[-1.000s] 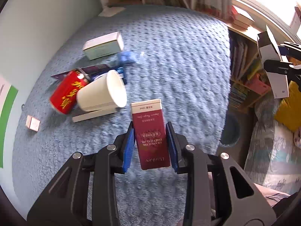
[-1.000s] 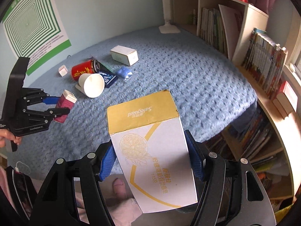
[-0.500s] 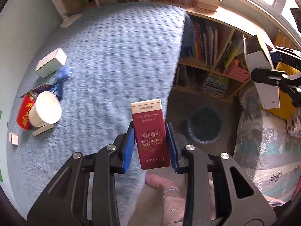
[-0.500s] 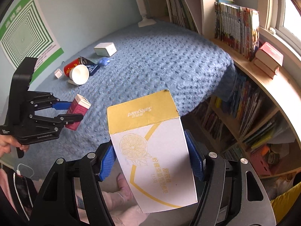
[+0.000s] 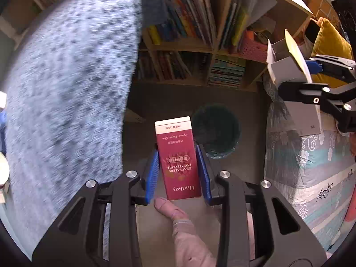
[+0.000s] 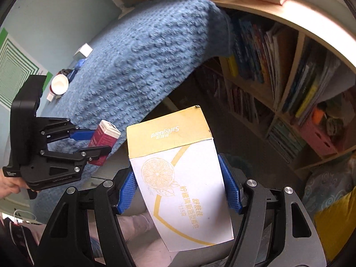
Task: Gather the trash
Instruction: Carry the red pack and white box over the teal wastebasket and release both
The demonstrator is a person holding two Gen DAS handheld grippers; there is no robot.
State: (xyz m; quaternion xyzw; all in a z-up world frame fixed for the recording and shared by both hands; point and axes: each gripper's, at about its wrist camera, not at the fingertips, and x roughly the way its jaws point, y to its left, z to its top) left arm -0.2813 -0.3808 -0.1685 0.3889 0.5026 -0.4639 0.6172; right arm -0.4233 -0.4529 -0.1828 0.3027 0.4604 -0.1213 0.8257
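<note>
Gripping a small dark-red cardboard carton in my left tongs and a yellow-and-white soap box in my right tongs, both probably above the dark round bin, ready to drop

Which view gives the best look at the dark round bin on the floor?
The left wrist view: the bin sits near the middle of the picture, its round opening mostly visible beyond the red carton. In the right wrist view the soap box covers that area, so I cannot make the bin out.
</note>
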